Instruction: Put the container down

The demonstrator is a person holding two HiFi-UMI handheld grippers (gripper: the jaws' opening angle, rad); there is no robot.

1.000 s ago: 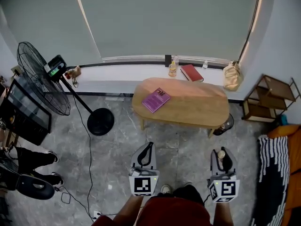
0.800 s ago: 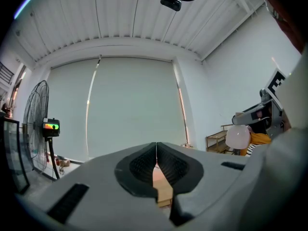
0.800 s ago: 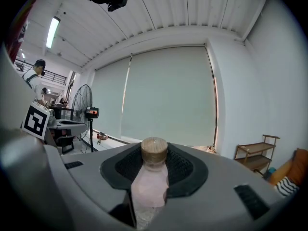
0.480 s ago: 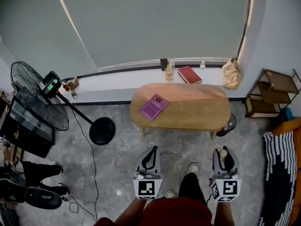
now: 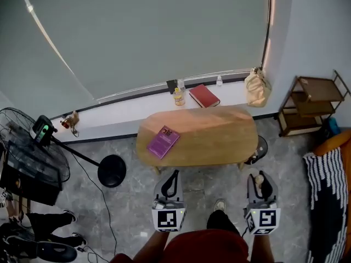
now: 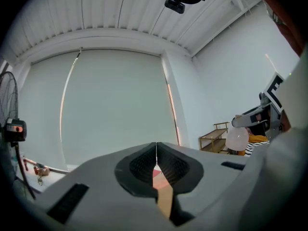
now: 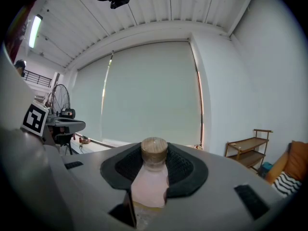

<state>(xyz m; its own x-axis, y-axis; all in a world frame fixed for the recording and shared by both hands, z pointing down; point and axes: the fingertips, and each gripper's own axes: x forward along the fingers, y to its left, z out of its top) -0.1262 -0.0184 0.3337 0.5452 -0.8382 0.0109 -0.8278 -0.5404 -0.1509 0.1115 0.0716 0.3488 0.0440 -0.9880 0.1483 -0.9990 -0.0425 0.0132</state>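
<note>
My right gripper (image 5: 261, 178) is shut on a small clear container (image 5: 259, 177) with a tan cap. In the right gripper view the container (image 7: 150, 181) stands upright between the black pads (image 7: 185, 170) of that gripper (image 7: 154, 159), its cap poking above them. My left gripper (image 5: 171, 177) is shut with nothing in it; in the left gripper view its jaws (image 6: 156, 150) meet in a thin line. Both grippers hang over the grey floor, just short of the near edge of an oval wooden table (image 5: 214, 138).
A purple book (image 5: 163, 142) lies on the table's left part. On the windowsill behind are a red book (image 5: 204, 95), a yellow bottle (image 5: 178, 97) and a beige bag (image 5: 255, 88). A wooden shelf (image 5: 307, 106) stands right, a fan's base (image 5: 111, 170) and cable left.
The table and windowsill have slid left and nearer in the head view as the person walks toward them. Both grippers keep their places and their grip.
</note>
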